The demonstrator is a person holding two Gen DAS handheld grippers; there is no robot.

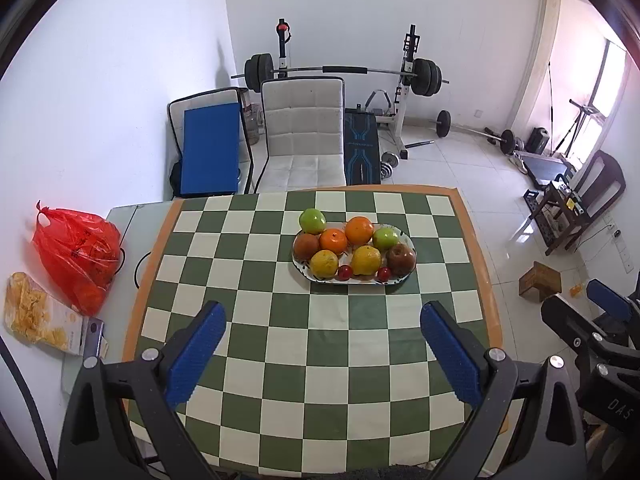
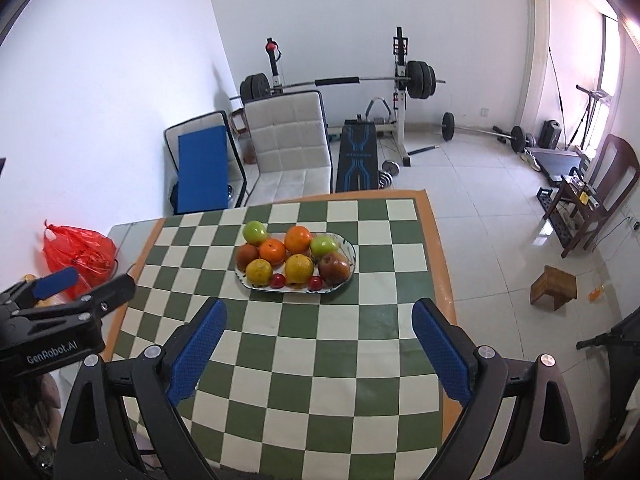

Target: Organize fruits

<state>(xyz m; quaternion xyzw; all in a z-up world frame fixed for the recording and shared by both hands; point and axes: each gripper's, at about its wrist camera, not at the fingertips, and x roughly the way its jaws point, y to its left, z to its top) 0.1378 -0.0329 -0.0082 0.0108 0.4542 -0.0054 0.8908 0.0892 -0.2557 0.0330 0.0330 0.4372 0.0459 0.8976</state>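
An oval white plate (image 1: 394,278) (image 2: 347,245) sits on the green-and-cream checkered table (image 1: 320,344) (image 2: 312,344). It holds two green apples (image 1: 312,220), two oranges (image 1: 359,230), yellow citrus (image 1: 366,260), a dark red apple (image 1: 401,259) and small red fruits (image 1: 344,272). My left gripper (image 1: 323,314) is open and empty, hovering above the near table, short of the plate. My right gripper (image 2: 319,312) is also open and empty, hovering just short of the plate.
A red plastic bag (image 1: 78,256) (image 2: 78,256) and a yellow snack box (image 1: 40,316) lie left of the table. A white chair (image 1: 304,132) stands behind it. Weights and a bench fill the back. A wooden stool (image 2: 554,286) stands on the floor at right.
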